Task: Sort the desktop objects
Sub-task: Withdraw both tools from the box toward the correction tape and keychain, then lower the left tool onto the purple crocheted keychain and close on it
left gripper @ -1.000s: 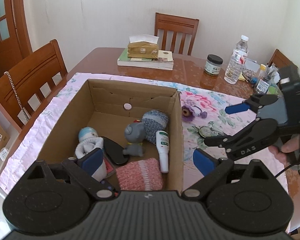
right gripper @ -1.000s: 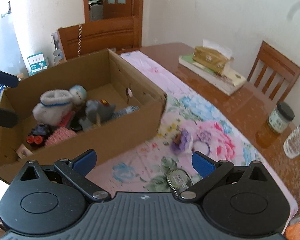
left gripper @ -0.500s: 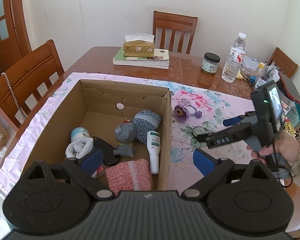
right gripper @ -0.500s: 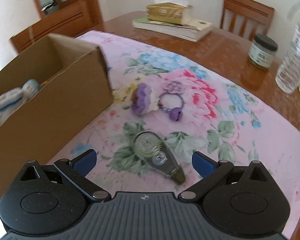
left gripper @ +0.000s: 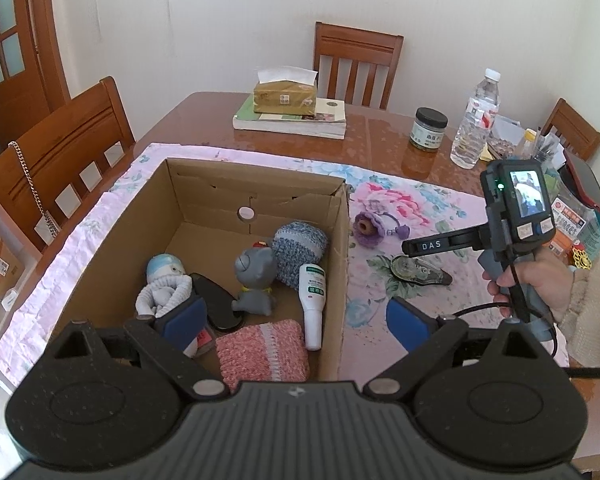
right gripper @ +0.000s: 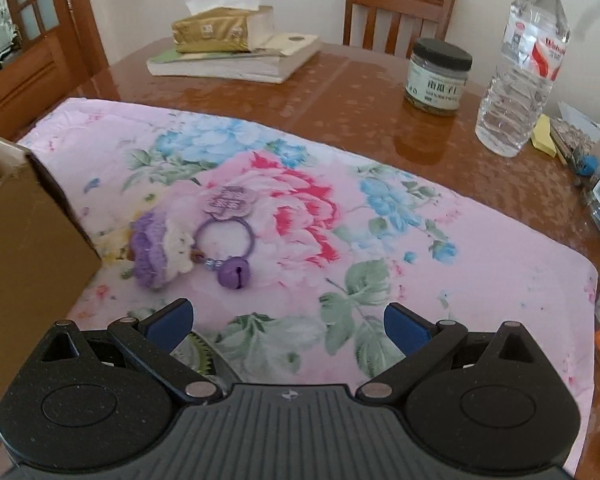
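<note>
In the left wrist view, the box (left gripper: 255, 204) is filling the left and centre of the frame, and it is already holding most of the sorted things: a doll (left gripper: 163, 284) at lower left, a dark case (left gripper: 215, 304) beside it, a grey toy (left gripper: 255, 276) in the middle, a blue knit ball (left gripper: 300, 244) behind that, a white tube (left gripper: 312, 304) with green print too small to read, and a pink knit piece (left gripper: 263, 354) nearest the camera. The left gripper (left gripper: 289, 320) is hovering over the box's near wall with its jaws released and nothing between them. To the right of the box, two things are waiting on the floral cloth (left gripper: 440, 204): the purple keychain (left gripper: 370, 230) just beside the box wall, and the tape dispenser (left gripper: 418, 271) a little nearer the camera. So the task looks mostly done, with these two left. The right gripper (left gripper: 416, 246), marked "DAS", is hanging directly over the dispenser; in its own view its jaws are spread wide and empty, the keychain (right gripper: 159, 252) is lying at centre left, and the dispenser (right gripper: 201, 356) is only peeking out at the lower left under the gripper. Further right on the tabletop (right gripper: 340, 88), a dark-lidded jar (right gripper: 438, 76) is carrying a label with Chinese characters, and a water bottle (right gripper: 524, 68) is showing a red-and-white label whose lettering I cannot read fully.
</note>
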Motion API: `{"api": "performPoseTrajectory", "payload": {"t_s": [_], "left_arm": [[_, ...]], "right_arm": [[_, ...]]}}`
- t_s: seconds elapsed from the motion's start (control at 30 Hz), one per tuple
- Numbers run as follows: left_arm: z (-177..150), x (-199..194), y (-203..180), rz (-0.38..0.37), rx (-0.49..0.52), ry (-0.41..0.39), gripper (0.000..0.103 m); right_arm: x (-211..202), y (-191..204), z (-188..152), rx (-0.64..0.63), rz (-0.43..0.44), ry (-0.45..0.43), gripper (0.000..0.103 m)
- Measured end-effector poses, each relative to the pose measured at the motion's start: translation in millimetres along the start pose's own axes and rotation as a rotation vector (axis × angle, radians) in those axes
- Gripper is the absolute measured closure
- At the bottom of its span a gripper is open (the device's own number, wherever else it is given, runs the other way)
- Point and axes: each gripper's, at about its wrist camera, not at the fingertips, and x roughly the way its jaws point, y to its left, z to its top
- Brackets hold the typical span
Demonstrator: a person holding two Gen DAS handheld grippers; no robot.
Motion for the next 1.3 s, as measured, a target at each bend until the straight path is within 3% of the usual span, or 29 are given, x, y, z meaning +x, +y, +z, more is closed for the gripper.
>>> {"api": "performPoseTrajectory", "payload": {"t_s": [0.63,0.77,1.0,1.3], "left_arm": [[8,1,-22,-0.025,0.054,-0.020,0.007],[11,3,-27,-0.033,0.046,-0.020,0.007],[18,7,-32,-0.036,0.052,-0.016,0.007],[21,12,-38,-0.048,0.070,-0.010,0.007]], "right_arm": [[-19,17,-24,-0.147,0.160,0.056,0.000],[-20,23,-34,-0.201,0.150,0.045,0.000],[-20,26,-37,-0.129,0.129,0.031,0.000],[-22,34,-36,-0.193,0.103,0.015,0.021]]}}
